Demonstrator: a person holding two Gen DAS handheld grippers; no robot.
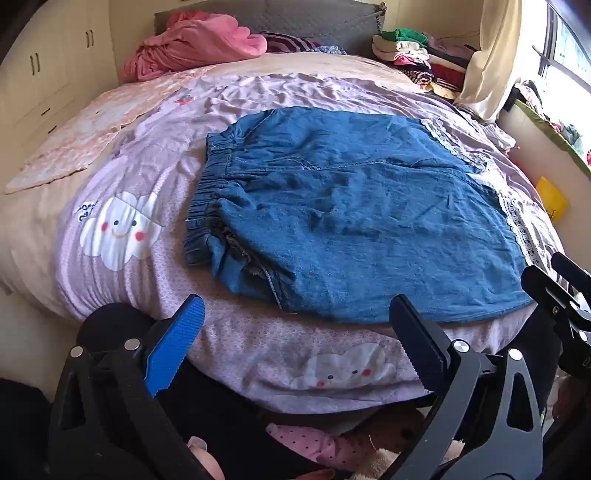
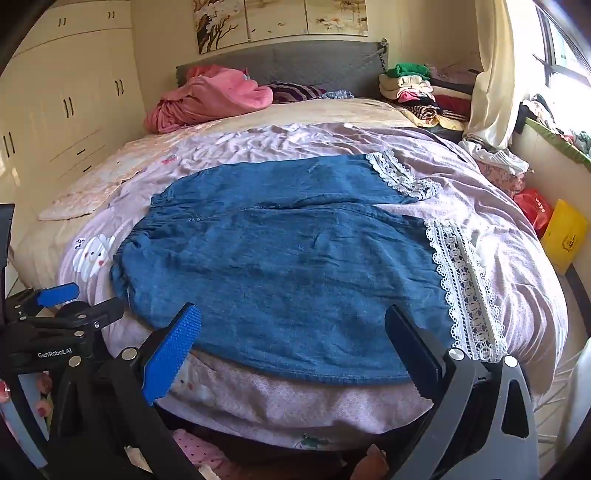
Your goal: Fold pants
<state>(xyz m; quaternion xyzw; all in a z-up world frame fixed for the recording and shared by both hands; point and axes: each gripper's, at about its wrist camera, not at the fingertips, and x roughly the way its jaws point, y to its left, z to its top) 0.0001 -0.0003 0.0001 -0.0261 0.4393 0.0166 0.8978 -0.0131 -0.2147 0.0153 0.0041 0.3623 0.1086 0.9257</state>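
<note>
Denim pants (image 1: 354, 218) flat on the bed (image 1: 258, 354), spread over a lilac quilt (image 1: 122, 273), waistband to the left, lace-trimmed leg hems (image 2: 461, 288) to the right. Near edge of the pants sits just ahead of both tools, neither touching the cloth.

Left hand-held gripper (image 1: 295, 332): jaws spread wide, nothing between them, hovering at the bed's near edge below the waistband end. Right hand-held gripper (image 2: 293, 343): also spread wide and empty, in front of the lower leg near the lace.

Fabric: soft mid-blue denim, lightly creased, gathered elastic waistband (image 1: 207, 206), white openwork lace bands at the cuffs. Quilt is thin, wrinkled, printed with smiling white clouds (image 1: 118, 230). Finger pads (image 1: 173, 347) are blue with ribbed faces.

Left wrist view shows the bunched waistband and frayed denim at the near corner. Right wrist view shows both lace cuffs in full, plus wall paintings (image 2: 280, 18) above the grey headboard (image 2: 295, 66). Pink blanket (image 2: 214, 96) heaped at the head of the bed.
</note>
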